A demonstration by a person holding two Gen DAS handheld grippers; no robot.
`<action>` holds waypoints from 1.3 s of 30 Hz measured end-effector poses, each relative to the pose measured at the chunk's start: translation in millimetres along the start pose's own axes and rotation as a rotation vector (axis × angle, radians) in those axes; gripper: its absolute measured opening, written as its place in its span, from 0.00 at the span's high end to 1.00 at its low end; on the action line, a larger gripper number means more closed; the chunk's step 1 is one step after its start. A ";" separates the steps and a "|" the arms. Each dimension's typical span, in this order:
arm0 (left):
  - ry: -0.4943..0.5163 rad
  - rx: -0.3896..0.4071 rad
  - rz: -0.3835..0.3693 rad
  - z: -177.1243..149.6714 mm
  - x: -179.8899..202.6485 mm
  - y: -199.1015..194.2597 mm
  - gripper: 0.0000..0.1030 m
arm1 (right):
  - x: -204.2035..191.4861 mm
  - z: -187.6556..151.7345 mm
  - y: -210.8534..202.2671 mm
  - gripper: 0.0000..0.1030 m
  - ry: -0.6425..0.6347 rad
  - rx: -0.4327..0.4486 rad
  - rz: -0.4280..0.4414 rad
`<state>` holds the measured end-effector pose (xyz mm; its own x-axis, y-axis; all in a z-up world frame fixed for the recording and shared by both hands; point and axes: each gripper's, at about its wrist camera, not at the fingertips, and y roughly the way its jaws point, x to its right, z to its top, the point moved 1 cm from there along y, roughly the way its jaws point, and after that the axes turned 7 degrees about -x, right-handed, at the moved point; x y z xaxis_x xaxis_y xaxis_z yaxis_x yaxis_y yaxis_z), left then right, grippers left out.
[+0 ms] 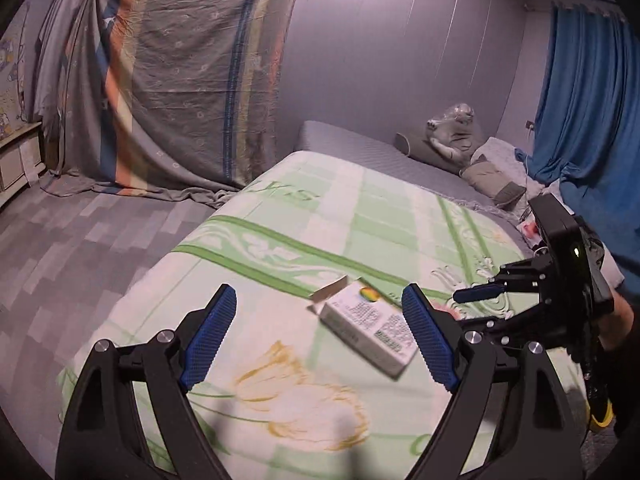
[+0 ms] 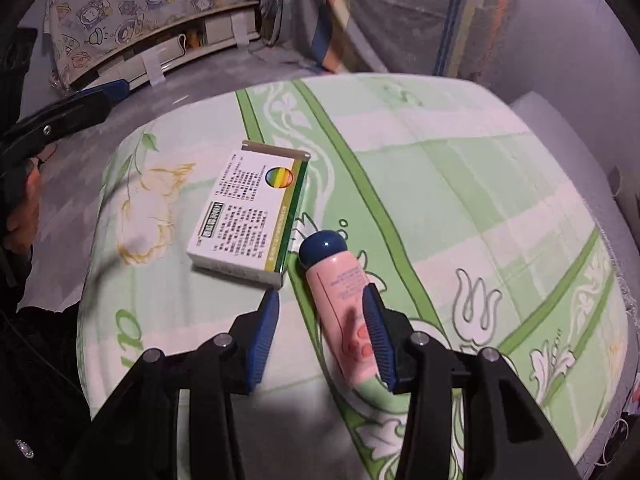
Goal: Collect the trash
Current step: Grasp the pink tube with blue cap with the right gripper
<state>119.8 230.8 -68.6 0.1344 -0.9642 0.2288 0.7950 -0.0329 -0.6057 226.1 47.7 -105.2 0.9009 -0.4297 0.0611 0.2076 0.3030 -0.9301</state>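
Observation:
A white cardboard box (image 1: 366, 326) with printed text and an open flap lies on the green-patterned quilt (image 1: 280, 208). My left gripper (image 1: 320, 334) is open just above the quilt, the box near its right finger. In the right wrist view the box (image 2: 248, 220) lies ahead left. A pink tube with a dark blue cap (image 2: 340, 296) lies on the quilt between my open right gripper's (image 2: 322, 330) fingers, against the right finger. The right gripper also shows at the right of the left wrist view (image 1: 480, 292).
A draped striped sheet (image 1: 180, 80) hangs behind the bed. Grey carpeted floor (image 1: 60, 248) lies to the left. Pillows and a plush toy (image 1: 452, 136) sit at the bed's far end, by a blue curtain (image 1: 580, 100). A low shelf (image 2: 160, 52) stands across the floor.

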 end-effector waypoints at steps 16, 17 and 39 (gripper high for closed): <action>0.093 -0.242 0.024 -18.4 34.0 45.8 0.20 | 18.8 10.8 34.5 0.60 -0.003 -0.045 0.001; 0.087 -0.262 0.027 -17.8 37.2 48.6 0.20 | 20.8 10.8 34.8 0.60 0.002 -0.041 0.009; -0.054 -0.536 0.164 10.2 77.2 114.6 0.19 | 79.3 -55.1 -68.6 0.66 0.256 0.314 0.185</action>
<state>227.3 155.2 -112.6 0.2724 -0.9534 0.1295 0.3509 -0.0269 -0.9360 262.3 -54.1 -56.5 0.8185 -0.5290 -0.2241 0.1937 0.6213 -0.7592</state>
